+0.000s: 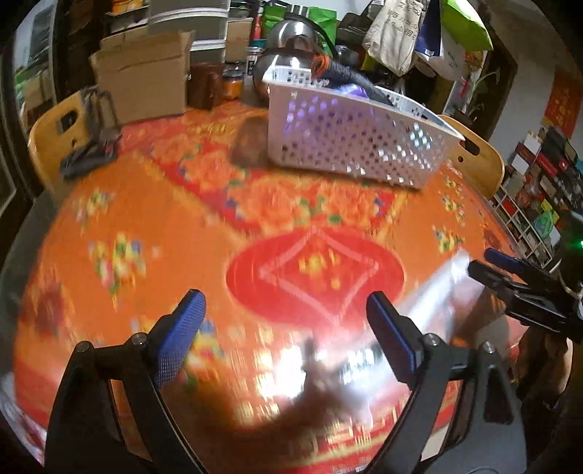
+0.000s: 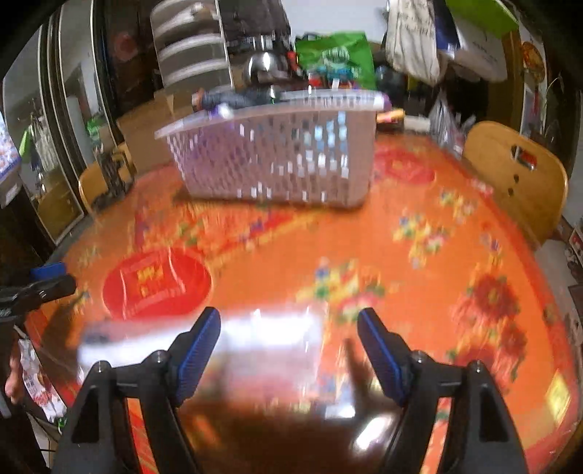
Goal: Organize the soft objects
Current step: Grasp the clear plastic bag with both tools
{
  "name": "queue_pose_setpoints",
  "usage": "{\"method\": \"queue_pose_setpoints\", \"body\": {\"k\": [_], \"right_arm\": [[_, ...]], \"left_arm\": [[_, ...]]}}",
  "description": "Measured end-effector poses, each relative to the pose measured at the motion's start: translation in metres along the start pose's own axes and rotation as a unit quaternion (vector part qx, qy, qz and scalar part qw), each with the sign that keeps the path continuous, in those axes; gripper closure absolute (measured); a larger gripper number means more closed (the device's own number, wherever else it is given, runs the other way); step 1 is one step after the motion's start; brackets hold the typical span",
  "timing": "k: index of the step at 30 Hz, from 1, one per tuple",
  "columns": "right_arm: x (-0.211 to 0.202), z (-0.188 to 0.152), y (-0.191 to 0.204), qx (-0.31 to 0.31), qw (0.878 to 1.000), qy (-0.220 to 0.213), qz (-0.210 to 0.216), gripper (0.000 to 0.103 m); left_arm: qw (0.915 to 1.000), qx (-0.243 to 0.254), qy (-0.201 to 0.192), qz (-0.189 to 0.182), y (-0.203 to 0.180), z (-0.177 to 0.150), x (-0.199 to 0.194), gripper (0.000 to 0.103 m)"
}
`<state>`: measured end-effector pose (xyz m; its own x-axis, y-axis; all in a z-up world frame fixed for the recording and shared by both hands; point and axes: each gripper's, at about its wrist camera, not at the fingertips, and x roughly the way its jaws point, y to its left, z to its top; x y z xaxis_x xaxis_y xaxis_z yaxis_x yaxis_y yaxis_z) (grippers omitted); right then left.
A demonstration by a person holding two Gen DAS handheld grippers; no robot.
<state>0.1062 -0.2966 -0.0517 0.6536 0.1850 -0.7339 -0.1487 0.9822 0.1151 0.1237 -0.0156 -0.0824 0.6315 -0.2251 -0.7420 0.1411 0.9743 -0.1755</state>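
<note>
Both views motion-blurred; fine detail lost.

Left gripper: fingers spread wide, nothing between the blue pads. Hovers over the near part of the round table, which wears a glossy orange-red patterned cloth. Right gripper: also spread wide, nothing held, over the same near stretch. In the left wrist view the right gripper shows at the far right edge; its jaw state cannot be told from there.

One white perforated basket stands on the far half of the table, well apart from both sets of fingers, straight ahead of each. Soft things lie inside it: a dark blue-grey piece pokes over the rim, and something purple shows beside it and through the holes. Exact count inside: cannot tell.

One dark crumpled item lies near the far-left table edge, beside a wooden chair back.

Count: two grippers, one basket, two wooden chair backs, one cardboard box behind the table.

Bare cloth runs between fingers and basket. Clutter crowds the far rim: jars, a steel kettle, hanging bags.
</note>
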Motion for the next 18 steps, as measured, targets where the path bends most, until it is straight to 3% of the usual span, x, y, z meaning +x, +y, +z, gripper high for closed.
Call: {"method": "queue_pose_setpoints", "body": {"k": [4,6,8,12,18], "right_arm": [[0.008,-0.009,0.006,-0.015,1.000,0.013,-0.015,0.026],[0.013,-0.011,0.010,-0.015,1.000,0.020,-0.003,0.026],[0.016,-0.011,0.013,-0.021,1.000,0.019,-0.004,0.026],[0.018,-0.010,0.011,-0.010,1.000,0.017,0.005,0.026],[0.019,-0.008,0.017,-0.025,1.000,0.019,-0.004,0.039]], "left_arm": [[0.9996,0.012,0.014,-0.021,-0.011,-0.033,0.011,0.015],[0.9993,0.015,0.021,-0.029,-0.014,-0.043,0.015,0.014],[0.9994,0.031,0.008,-0.010,-0.021,-0.046,0.013,0.014],[0.9993,0.035,0.000,-0.010,-0.024,-0.048,0.015,0.008],[0.9986,0.048,-0.019,0.007,-0.031,-0.046,0.019,0.008]]}}
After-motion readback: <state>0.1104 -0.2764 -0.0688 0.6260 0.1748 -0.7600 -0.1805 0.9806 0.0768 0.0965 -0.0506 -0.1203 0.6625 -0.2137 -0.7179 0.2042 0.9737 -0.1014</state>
